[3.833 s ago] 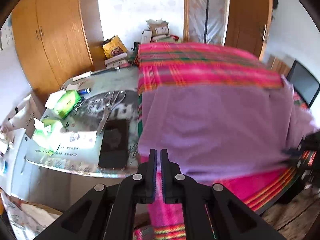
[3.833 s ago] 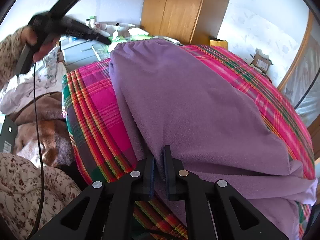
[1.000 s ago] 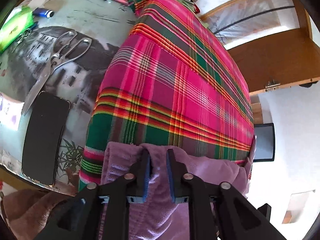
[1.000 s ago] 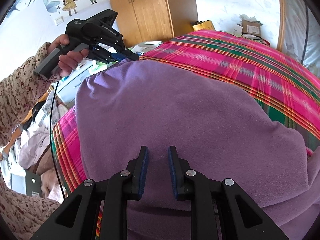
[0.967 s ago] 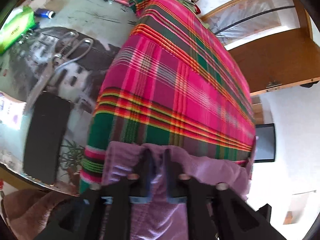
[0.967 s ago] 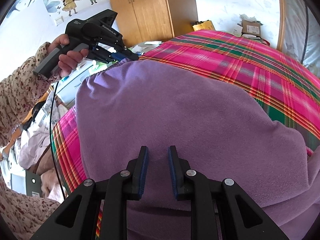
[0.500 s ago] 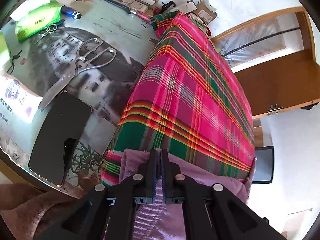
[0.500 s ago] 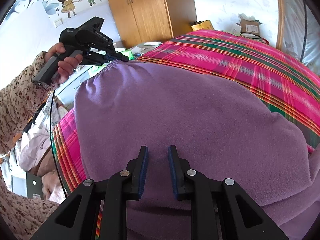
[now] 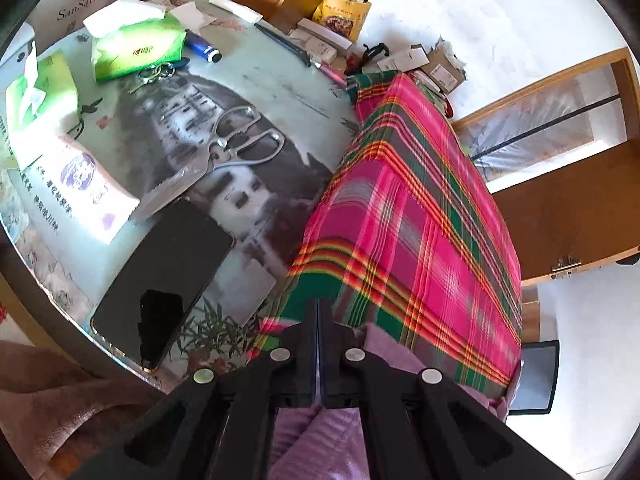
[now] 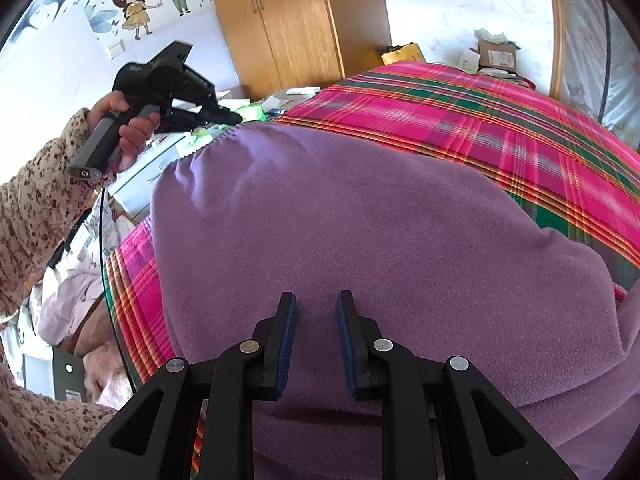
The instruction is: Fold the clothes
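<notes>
The left gripper [image 9: 319, 316] pinches the purple garment's [image 10: 360, 220] corner, fingers together. The right gripper [image 10: 316, 312] hovers above the garment's near side, fingers narrowly parted.

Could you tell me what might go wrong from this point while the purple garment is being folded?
The left gripper is shut on only the edge of the purple garment, so the fabric may slip out if pulled. The right gripper hovers open, holding nothing, so the fold could go crooked. The scissors and phone lie beside the plaid cloth; a swung corner could catch them.
</notes>
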A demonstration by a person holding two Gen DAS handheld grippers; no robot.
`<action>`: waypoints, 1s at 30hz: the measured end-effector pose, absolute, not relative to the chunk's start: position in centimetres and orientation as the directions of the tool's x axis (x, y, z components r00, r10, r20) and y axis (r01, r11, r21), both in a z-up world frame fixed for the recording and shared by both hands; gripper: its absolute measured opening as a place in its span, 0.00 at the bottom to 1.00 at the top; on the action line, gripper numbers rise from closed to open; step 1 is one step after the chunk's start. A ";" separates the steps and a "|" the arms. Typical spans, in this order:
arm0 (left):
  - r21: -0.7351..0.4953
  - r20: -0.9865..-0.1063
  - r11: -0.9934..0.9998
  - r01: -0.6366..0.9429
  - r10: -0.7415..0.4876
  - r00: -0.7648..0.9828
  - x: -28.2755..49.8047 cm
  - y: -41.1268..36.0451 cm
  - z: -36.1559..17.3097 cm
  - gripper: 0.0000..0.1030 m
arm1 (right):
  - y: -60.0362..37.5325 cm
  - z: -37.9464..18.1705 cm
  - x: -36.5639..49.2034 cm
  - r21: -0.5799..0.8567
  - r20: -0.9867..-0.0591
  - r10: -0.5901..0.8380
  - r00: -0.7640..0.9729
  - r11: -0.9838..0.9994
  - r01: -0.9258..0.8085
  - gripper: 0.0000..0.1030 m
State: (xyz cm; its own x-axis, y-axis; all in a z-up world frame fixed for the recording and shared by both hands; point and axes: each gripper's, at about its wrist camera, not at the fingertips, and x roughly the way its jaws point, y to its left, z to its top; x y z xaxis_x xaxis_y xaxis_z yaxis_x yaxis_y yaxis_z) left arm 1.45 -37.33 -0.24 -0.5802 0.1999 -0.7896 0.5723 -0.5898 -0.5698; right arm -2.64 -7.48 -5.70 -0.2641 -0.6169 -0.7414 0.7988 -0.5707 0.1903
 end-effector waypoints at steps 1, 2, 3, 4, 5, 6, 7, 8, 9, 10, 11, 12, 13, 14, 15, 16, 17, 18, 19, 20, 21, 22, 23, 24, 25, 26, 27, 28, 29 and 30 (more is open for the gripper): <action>-0.557 -0.794 -0.605 0.570 0.187 -0.578 1.5 -37.0 0.0 0.00 | -7.4 -5.7 -2.7 0.194 -0.739 -0.619 -0.265 -0.572 0.797 0.21; -0.544 -0.798 -0.620 0.566 0.173 -0.577 1.6 -36.7 0.4 0.00 | -7.4 -5.7 -2.7 0.197 -0.738 -0.621 -0.265 -0.573 0.795 0.21; -0.533 -0.799 -0.636 0.559 0.160 -0.579 1.6 -36.2 0.9 0.00 | -7.3 -5.6 -2.7 0.200 -0.736 -0.623 -0.266 -0.575 0.794 0.21; -0.521 -0.800 -0.652 0.551 0.147 -0.582 1.7 -35.7 1.4 0.01 | -7.2 -5.6 -2.8 0.205 -0.733 -0.625 -0.267 -0.578 0.790 0.21; -0.510 -0.800 -0.667 0.543 0.136 -0.584 1.7 -35.2 1.8 0.01 | -7.1 -5.5 -2.8 0.206 -0.731 -0.626 -0.272 -0.582 0.787 0.21; -0.501 -0.800 -0.681 0.534 0.130 -0.586 1.7 -34.7 2.2 0.01 | -7.0 -5.4 -2.9 0.205 -0.728 -0.626 -0.278 -0.586 0.784 0.21; -0.491 -0.799 -0.698 0.522 0.121 -0.589 1.7 -34.0 2.7 0.01 | -6.8 -5.2 -2.8 0.206 -0.722 -0.630 -0.286 -0.591 0.780 0.21; -0.485 -0.795 -0.713 0.507 0.117 -0.595 1.7 -33.2 3.1 0.01 | -6.5 -5.0 -2.8 0.207 -0.713 -0.636 -0.297 -0.595 0.776 0.21; -0.478 -0.792 -0.728 0.492 0.114 -0.600 1.7 -32.4 3.6 0.02 | -6.1 -4.7 -2.8 0.208 -0.703 -0.640 -0.309 -0.601 0.771 0.21; -0.471 -0.790 -0.742 0.477 0.115 -0.602 1.6 -31.5 3.9 0.02 | -5.8 -4.4 -2.8 0.210 -0.694 -0.645 -0.321 -0.608 0.766 0.21; -0.464 -0.789 -0.755 0.462 0.116 -0.603 1.6 -30.6 4.2 0.05 | -5.2 -4.1 -2.9 0.210 -0.683 -0.645 -0.341 -0.622 0.755 0.21; -0.458 -0.788 -0.770 0.445 0.119 -0.604 1.5 -29.6 4.5 0.07 | -4.6 -3.7 -3.1 0.212 -0.673 -0.645 -0.361 -0.636 0.742 0.21; -0.451 -0.788 -0.787 0.421 0.130 -0.602 1.4 -28.4 4.6 0.08 | -4.0 -3.4 -3.3 0.210 -0.667 -0.641 -0.381 -0.651 0.729 0.21; -0.445 -0.788 -0.803 0.397 0.140 -0.600 1.2 -27.1 4.7 0.11 | -3.5 -3.1 -3.6 0.208 -0.660 -0.636 -0.400 -0.667 0.716 0.21; -0.438 -0.788 -0.818 0.373 0.150 -0.597 1.1 -25.8 4.8 0.14 | -2.7 -2.9 -3.8 0.205 -0.656 -0.626 -0.422 -0.685 0.699 0.21; -0.431 -0.788 -0.832 0.348 0.160 -0.594 1.0 -24.6 4.9 0.14 | -2.0 -2.7 -4.0 0.200 -0.652 -0.615 -0.443 -0.703 0.682 0.21; -0.424 -0.789 -0.846 0.323 0.170 -0.591 0.8 -23.3 5.0 0.15 | -1.2 -2.4 -4.3 0.194 -0.648 -0.604 -0.465 -0.720 0.666 0.21; -0.417 -0.789 -0.859 0.297 0.180 -0.587 0.7 -22.0 5.1 0.16 | -0.3 -2.2 -4.4 0.186 -0.643 -0.589 -0.489 -0.740 0.646 0.21; -0.410 -0.790 -0.871 0.271 0.190 -0.583 0.5 -20.8 5.2 0.16 | 0.6 -2.0 -4.6 0.179 -0.638 -0.573 -0.514 -0.759 0.626 0.22; -0.401 -0.792 -0.882 0.246 0.199 -0.578 0.3 -19.5 5.3 0.17 | 1.8 -1.7 -4.8 0.175 -0.633 -0.557 -0.538 -0.779 0.602 0.23; -0.390 -0.797 -0.893 0.223 0.207 -0.567 0.0 -18.3 5.3 0.18 | 2.9 -1.4 -5.1 0.171 -0.627 -0.540 -0.561 -0.798 0.578 0.24; -0.378 -0.802 -0.904 0.197 0.214 -0.558 -0.3 -16.9 5.3 0.18 | 4.3 -1.1 -5.3 0.166 -0.622 -0.520 -0.585 -0.818 0.551 0.29; -0.364 -0.805 -0.917 0.164 0.221 -0.550 -0.5 -15.4 5.3 0.18 | 5.7 -0.8 -5.5 0.161 -0.616 -0.499 -0.609 -0.837 0.522 0.31; -0.351 -0.808 -0.927 0.130 0.230 -0.542 -0.6 -13.8 5.2 0.18 | 7.1 -0.5 -5.7 0.157 -0.611 -0.477 -0.632 -0.856 0.493 0.31; -0.344 -0.811 -0.934 0.096 0.244 -0.532 -0.7 -12.3 5.2 0.18 | 8.4 -0.2 -5.9 0.152 -0.605 -0.453 -0.655 -0.873 0.464 0.32; -0.342 -0.812 -0.937 0.073 0.255 -0.526 -0.8 -11.2 5.1 0.18 | 9.9 -0.1 -6.2 0.153 -0.600 -0.431 -0.674 -0.889 0.432 0.32; -0.337 -0.813 -0.940 0.051 0.264 -0.519 -0.9 -10.0 5.0 0.18 | 11.4 -0.1 -6.4 0.157 -0.600 -0.406 -0.689 -0.905 0.396 0.32; -0.323 -0.817 -0.946 0.027 0.264 -0.512 -0.9 -8.8 4.9 0.18 | 12.9 -0.1 -6.7 0.162 -0.601 -0.380 -0.703 -0.919 0.359 0.32; -0.307 -0.822 -0.952 0.005 0.262 -0.506 -0.9 -7.6 4.8 0.19 | 14.3 -0.2 -7.0 0.176 -0.603 -0.364 -0.710 -0.929 0.326 0.32; -0.286 -0.828 -0.958 -0.012 0.253 -0.501 -0.9 -6.5 4.7 0.19 | 15.6 -0.2 -7.3 0.192 -0.605 -0.348 -0.716 -0.936 0.294 0.32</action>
